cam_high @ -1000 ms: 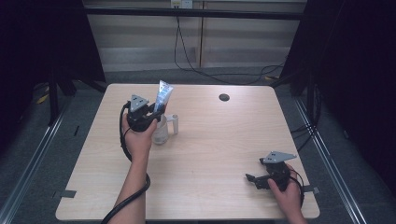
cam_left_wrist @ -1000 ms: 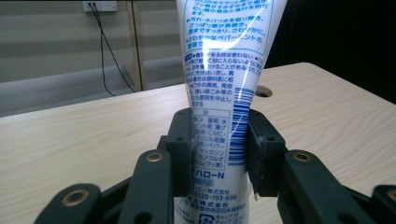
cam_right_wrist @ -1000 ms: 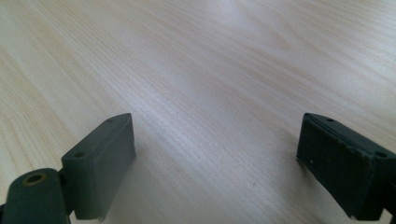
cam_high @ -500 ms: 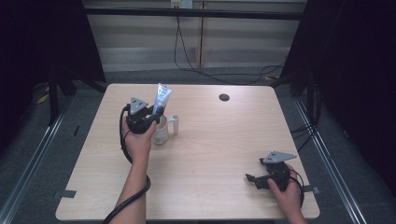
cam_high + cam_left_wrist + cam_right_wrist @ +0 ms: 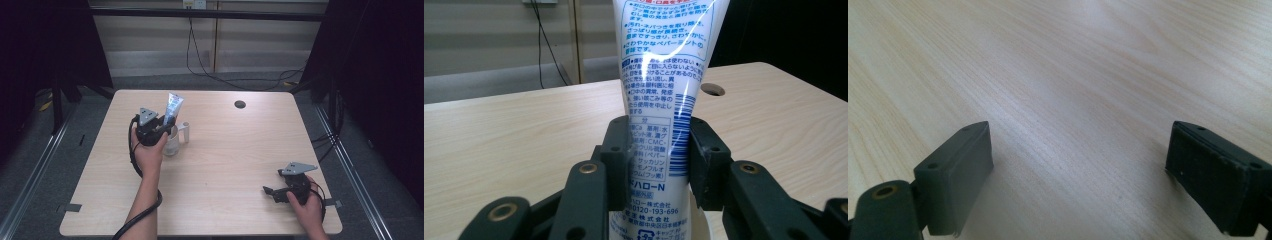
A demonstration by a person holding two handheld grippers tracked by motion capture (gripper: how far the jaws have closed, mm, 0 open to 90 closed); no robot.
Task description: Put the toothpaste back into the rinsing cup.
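Note:
A white and blue toothpaste tube (image 5: 173, 109) stands upright with its lower end in a clear glass cup (image 5: 171, 143) at the table's left middle. My left gripper (image 5: 167, 126) is shut on the tube just above the cup's rim. In the left gripper view the tube (image 5: 663, 100) is clamped between the two black pads (image 5: 616, 160), with Japanese print facing the camera. My right gripper (image 5: 267, 192) rests low over the table's front right corner, open, with bare wood between its fingers (image 5: 960, 172).
The cup's handle (image 5: 185, 132) sticks out to the right. A round cable hole (image 5: 240, 104) sits near the table's far edge. Cables trail on the floor behind the table (image 5: 225, 150).
The left gripper and the tube have dropped slightly toward the cup. The right gripper has not moved.

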